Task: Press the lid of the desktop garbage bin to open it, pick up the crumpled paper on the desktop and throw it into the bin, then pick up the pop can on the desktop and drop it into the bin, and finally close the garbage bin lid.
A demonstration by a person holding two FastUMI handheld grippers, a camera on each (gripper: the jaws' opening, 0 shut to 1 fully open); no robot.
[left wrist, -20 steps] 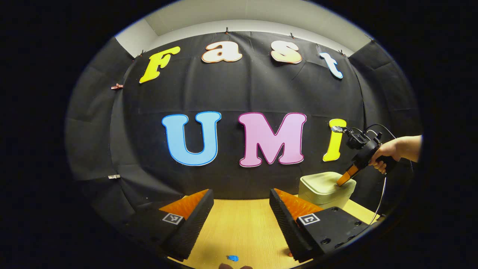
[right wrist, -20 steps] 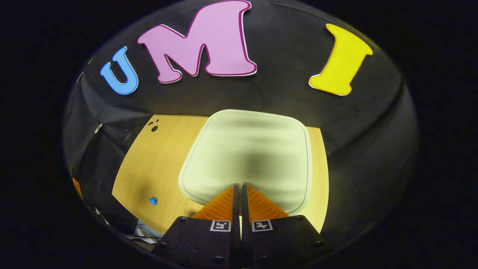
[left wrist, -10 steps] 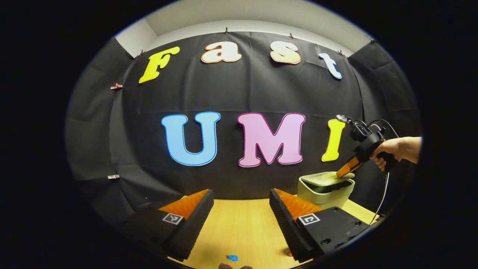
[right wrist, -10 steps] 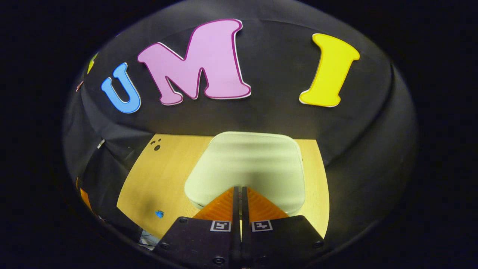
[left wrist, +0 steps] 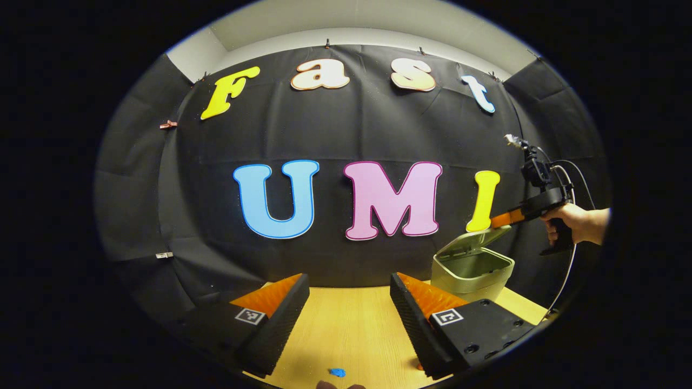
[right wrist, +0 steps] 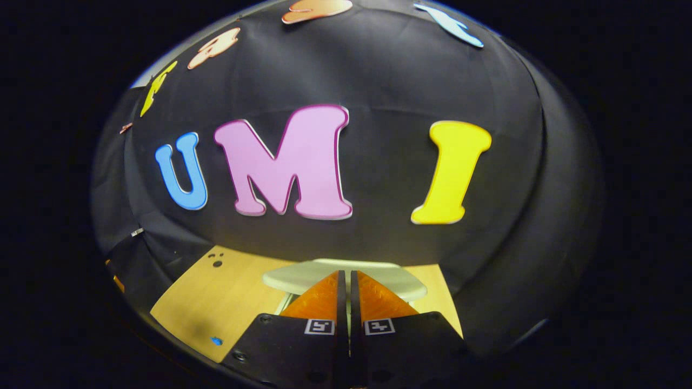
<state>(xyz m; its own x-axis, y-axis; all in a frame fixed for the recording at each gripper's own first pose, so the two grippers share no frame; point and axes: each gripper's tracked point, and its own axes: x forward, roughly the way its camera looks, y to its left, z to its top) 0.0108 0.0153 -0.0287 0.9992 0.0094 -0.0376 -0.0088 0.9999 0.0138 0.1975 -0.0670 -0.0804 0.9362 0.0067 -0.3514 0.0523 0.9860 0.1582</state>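
Bin lid tilted up, right tongs pressed together — just above it

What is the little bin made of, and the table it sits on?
The bin looks like smooth plastic, pale green with a soft sheen; its walls and raised lid are thin and moulded. The table looks like light wood or a wood-look coating: fine straight grain lines show, so which one is unclear.
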